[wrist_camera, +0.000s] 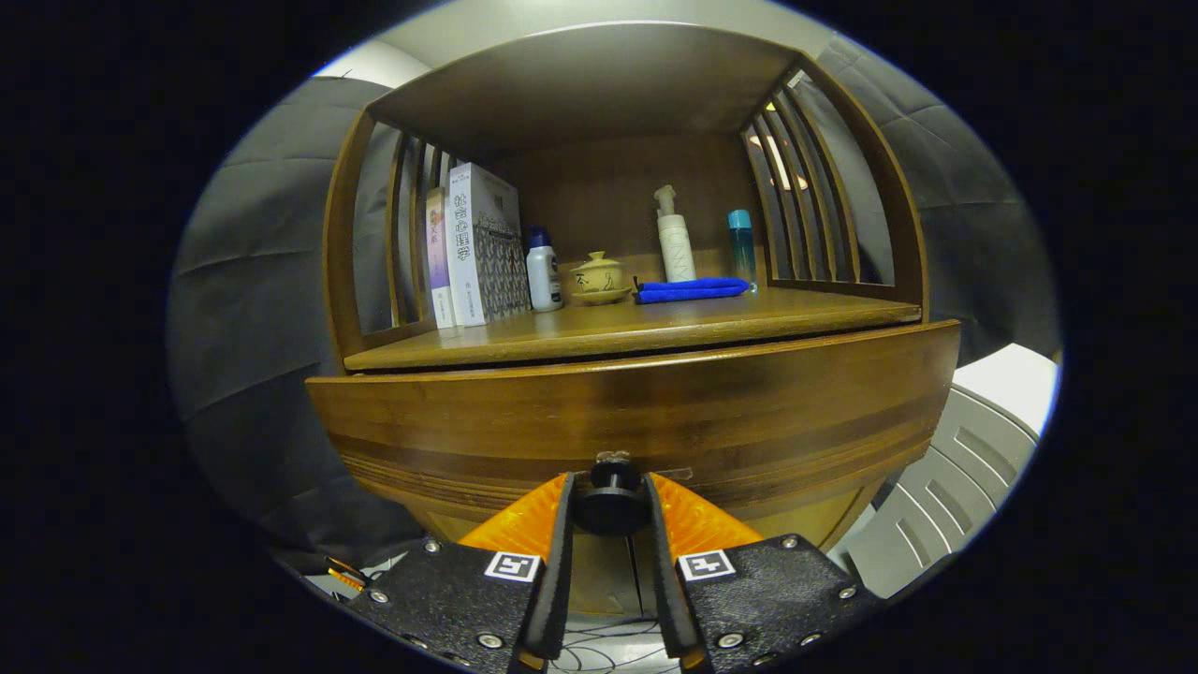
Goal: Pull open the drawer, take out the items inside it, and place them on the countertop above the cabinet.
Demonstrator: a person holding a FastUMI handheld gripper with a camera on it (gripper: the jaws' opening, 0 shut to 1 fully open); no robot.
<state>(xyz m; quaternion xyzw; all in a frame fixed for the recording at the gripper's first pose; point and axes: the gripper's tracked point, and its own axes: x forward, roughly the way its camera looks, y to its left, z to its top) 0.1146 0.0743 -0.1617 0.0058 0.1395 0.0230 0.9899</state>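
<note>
Drawer [636, 412] sits under table [655, 328], front looks pulled out a little; black knob [612, 504] on drawer front sits between claw [612, 510] fingers, both pressing knob; books [473, 245], bottles, small teapot [599, 276], blue cloth [691, 289] on table.

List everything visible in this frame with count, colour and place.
drawer: 1, brown wood, under the countertop
drawer knob: 1, black, between the tool's fingers
countertop: 1, brown wood, above the drawer
books: several, mostly white, upright at countertop's left
bottle: 1, white with blue cap, beside books
lidded teacup: 1, yellowish, mid-countertop
cloth: 1, blue, folded
pump bottle: 1, white, behind cloth
blue bottle: 1, right rear
tool: 1, fingers closed on knob
</note>
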